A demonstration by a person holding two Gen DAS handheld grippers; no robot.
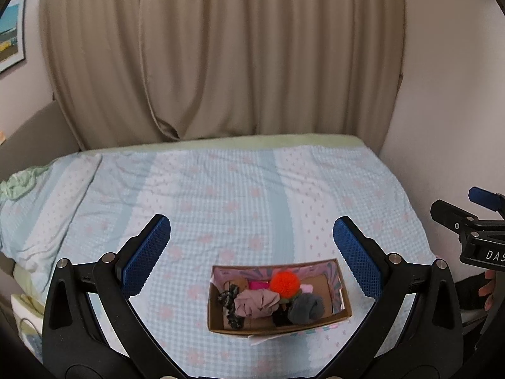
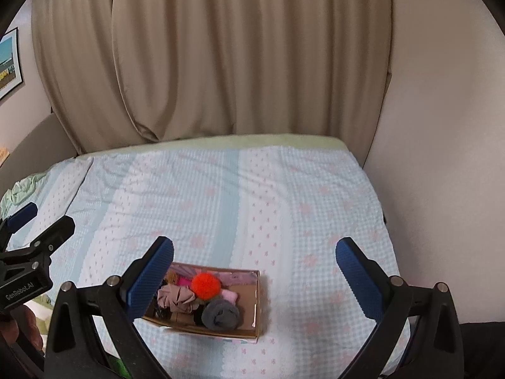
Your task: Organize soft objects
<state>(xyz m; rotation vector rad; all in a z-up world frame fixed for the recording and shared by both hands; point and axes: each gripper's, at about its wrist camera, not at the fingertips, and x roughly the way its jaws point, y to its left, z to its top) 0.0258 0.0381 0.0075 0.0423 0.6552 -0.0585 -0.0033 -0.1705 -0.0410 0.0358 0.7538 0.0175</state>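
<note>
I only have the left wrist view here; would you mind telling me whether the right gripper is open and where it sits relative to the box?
Observer: The right gripper is open and empty, above the bed.
Operator: Thank you. Does it line up with the cardboard box?
Observer: Its left finger overlaps the cardboard box at the left end in its own view; the box sits left of centre.
Operator: Anything on the bed right of the box?
Observer: Only bare bedspread up to the wall.

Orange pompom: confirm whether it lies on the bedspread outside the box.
No, the orange pompom sits inside the cardboard box, on top of the other soft items.
</note>
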